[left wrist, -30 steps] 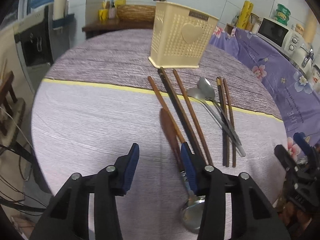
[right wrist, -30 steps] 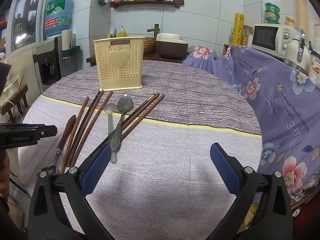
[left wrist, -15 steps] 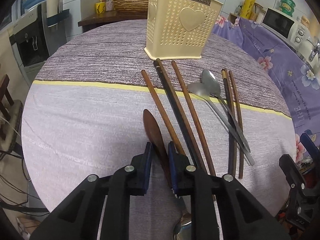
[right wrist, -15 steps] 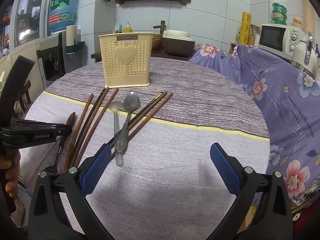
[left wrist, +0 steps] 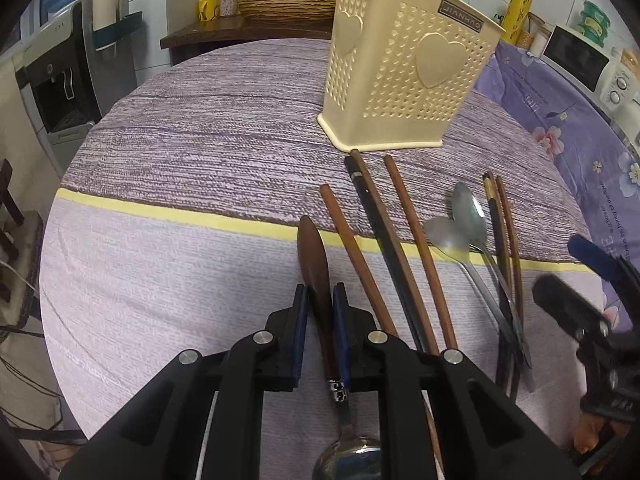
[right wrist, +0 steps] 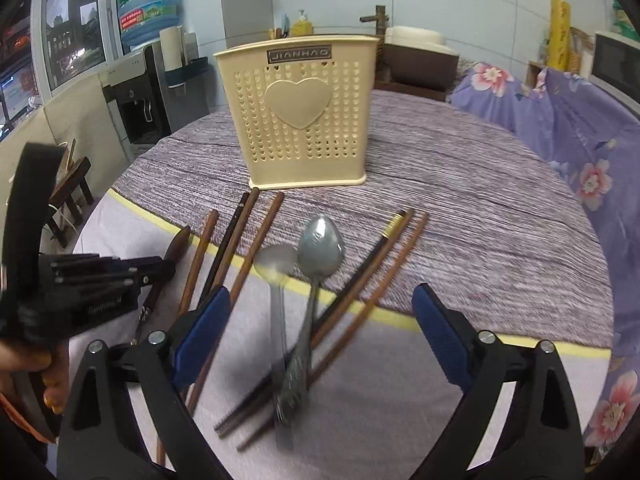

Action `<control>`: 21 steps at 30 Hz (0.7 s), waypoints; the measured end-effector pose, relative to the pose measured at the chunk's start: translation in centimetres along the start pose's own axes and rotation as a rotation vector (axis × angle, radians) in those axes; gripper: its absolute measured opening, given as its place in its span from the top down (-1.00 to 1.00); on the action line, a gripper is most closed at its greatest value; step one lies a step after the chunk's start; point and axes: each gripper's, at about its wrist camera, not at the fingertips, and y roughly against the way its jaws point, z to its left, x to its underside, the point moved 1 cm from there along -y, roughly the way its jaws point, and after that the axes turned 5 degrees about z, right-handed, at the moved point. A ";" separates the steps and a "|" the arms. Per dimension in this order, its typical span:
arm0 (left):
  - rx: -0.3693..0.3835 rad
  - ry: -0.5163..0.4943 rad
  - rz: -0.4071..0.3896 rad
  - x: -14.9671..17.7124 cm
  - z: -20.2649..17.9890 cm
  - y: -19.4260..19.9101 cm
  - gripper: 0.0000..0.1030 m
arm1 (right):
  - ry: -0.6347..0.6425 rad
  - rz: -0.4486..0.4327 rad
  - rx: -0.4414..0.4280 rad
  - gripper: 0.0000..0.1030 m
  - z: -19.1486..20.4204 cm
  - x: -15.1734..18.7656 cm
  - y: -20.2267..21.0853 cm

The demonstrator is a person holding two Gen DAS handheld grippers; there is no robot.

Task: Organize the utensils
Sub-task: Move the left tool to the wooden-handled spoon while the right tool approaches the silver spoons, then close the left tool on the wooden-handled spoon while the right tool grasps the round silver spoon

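Several chopsticks (left wrist: 416, 236) beside wooden-handled spoon (left wrist: 316, 264) pinched by left gripper (left wrist: 320, 336), right gripper (right wrist: 320, 328) closing (nothing gripped), holder (right wrist: 300, 116) beyond.

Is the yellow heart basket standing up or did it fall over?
Standing up. The cream utensil holder sits flat on its base on the tablecloth, opening upward. Cannot tell what is inside.

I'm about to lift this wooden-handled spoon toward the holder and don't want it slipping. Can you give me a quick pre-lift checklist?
1. Left tool shut on the wooden-handled spoon: ok, pads clamp its handle.
2. Grip clear of the nearest chopstick: ok, it lies just outside the pad.
3. Cream holder upright: ok.
4. Holder's opening free: cannot tell, inside not visible.
5. Right tool out of the way: ok, its jaws are closing with two metal spoons and chopsticks between them, none gripped.
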 end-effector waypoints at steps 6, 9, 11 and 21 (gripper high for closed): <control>0.002 -0.002 -0.014 0.2 0.4 0.1 0.70 | 0.105 0.064 -0.017 -0.28 3.0 -0.5 -2.4; 0.009 0.000 -0.008 0.3 0.6 0.2 0.70 | 0.123 0.133 -0.061 0.09 3.3 -0.3 -3.9; 0.016 0.002 -0.008 0.2 0.7 0.2 0.70 | 0.128 0.167 -0.081 0.13 3.3 -0.2 -4.6; 0.018 -0.005 -0.005 0.2 0.8 0.1 0.70 | 0.155 0.217 -0.074 0.24 3.6 -0.8 -5.7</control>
